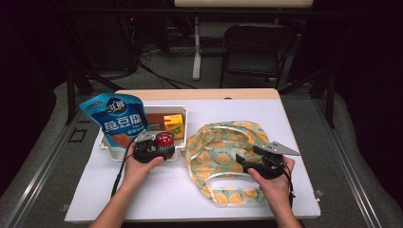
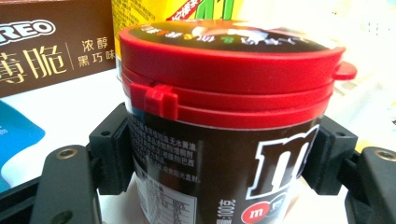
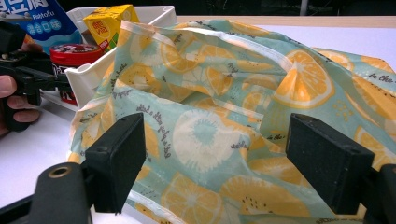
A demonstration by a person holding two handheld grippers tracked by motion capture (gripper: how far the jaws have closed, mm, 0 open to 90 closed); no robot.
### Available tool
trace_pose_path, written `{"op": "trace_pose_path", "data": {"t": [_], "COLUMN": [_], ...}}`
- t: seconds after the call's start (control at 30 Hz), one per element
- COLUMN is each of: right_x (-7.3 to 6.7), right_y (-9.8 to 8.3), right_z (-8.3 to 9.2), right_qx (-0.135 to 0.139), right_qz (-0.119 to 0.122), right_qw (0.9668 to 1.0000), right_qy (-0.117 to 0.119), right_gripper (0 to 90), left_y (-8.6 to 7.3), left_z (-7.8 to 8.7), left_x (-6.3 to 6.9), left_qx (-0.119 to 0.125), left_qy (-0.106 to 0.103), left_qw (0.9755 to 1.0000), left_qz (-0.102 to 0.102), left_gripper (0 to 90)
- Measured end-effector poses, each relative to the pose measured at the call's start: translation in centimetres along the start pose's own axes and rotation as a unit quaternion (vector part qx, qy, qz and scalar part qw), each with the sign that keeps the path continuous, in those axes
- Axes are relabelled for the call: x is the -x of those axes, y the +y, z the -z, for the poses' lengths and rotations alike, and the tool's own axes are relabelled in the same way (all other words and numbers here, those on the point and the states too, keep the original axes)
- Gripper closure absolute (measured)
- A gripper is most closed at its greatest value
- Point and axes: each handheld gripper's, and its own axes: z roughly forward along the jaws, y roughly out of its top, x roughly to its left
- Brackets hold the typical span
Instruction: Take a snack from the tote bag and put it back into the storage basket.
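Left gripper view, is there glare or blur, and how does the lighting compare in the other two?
Left gripper view: blown-out white at upper right, tub sharp, its lid top glaring. High view: table bright, room behind dark, whole picture soft. Right gripper view: bag evenly lit, jaws in front soft.
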Motion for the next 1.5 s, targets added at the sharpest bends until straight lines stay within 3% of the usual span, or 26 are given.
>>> {"op": "trace_pose_path", "data": {"t": [0.23,0.3,0.37,0.43,0.5,0.6,0.67,0.73,0.8,0.9,0.97,1.03,1.17,1.37,1.5], "right_x": [0.0,0.0,0.0,0.0,0.1,0.1,0.1,0.1,0.0,-0.1,-0.1,0.0,0.0,0.0,0.1], "right_y": [-0.1,-0.1,-0.2,-0.2,-0.2,-0.2,-0.2,-0.2,-0.2,-0.3,-0.3,-0.3,-0.4,-0.5,-0.5], "right_z": [0.0,-0.1,-0.1,0.0,0.1,0.2,0.3,0.2,0.0,-0.2,-0.3,-0.3,-0.2,-0.2,-0.3], "right_qx": [-0.005,-0.003,-0.003,-0.003,-0.003,0.0,0.001,0.001,-0.002,-0.006,-0.007,-0.009,-0.009,-0.008,-0.009], "right_qz": [0.002,0.001,0.003,0.002,0.005,0.002,0.002,0.002,0.003,0.005,0.005,0.004,0.004,0.004,0.001], "right_qw": [1.0,1.0,1.0,1.0,1.0,1.0,1.0,1.0,1.0,1.0,1.0,0.9999,0.9999,0.9999,0.9999], "right_qy": [-0.001,-0.001,0.0,0.0,-0.001,-0.003,-0.003,-0.001,-0.003,-0.001,0.0,-0.003,-0.005,-0.005,-0.006], "right_gripper": [20.2,21.1,21.3,21.3,21.3,21.5,21.5,21.6,21.7,21.8,21.8,22.0,22.1,22.3,22.5], "left_y": [0.0,0.3,0.5,0.5,0.3,0.1,-0.4,-0.6,-0.8,-0.9,-0.8,-0.7,-0.6,-0.2,0.0], "left_z": [0.3,1.0,2.2,3.4,5.3,7.0,7.6,7.5,7.1,6.3,6.0,5.8,5.2,5.0,4.7], "left_x": [0.3,0.5,0.8,1.1,1.2,1.0,0.8,0.7,0.7,1.5,1.8,1.7,1.8,1.2,0.4], "left_qx": [-0.002,0.012,0.035,0.043,0.067,0.084,0.087,0.076,0.077,0.069,0.064,0.066,0.051,0.05,0.049], "left_qy": [0.026,0.027,0.013,0.024,0.022,0.021,0.019,0.033,0.025,0.033,0.062,0.062,0.077,0.095,0.108], "left_qw": [0.9996,0.9995,0.9993,0.9987,0.9975,0.9962,0.9959,0.9962,0.996,0.9964,0.9957,0.9954,0.9955,0.9936,0.9914], "left_qz": [-0.008,-0.009,-0.005,-0.013,-0.004,0.009,0.017,0.029,0.039,0.036,0.026,0.032,0.024,0.035,0.054], "left_gripper": [24.6,15.3,15.9,16.1,18.5,45.5,68.8,84.1,90.0,90.0,90.0,90.0,90.0,90.0,90.0]}}
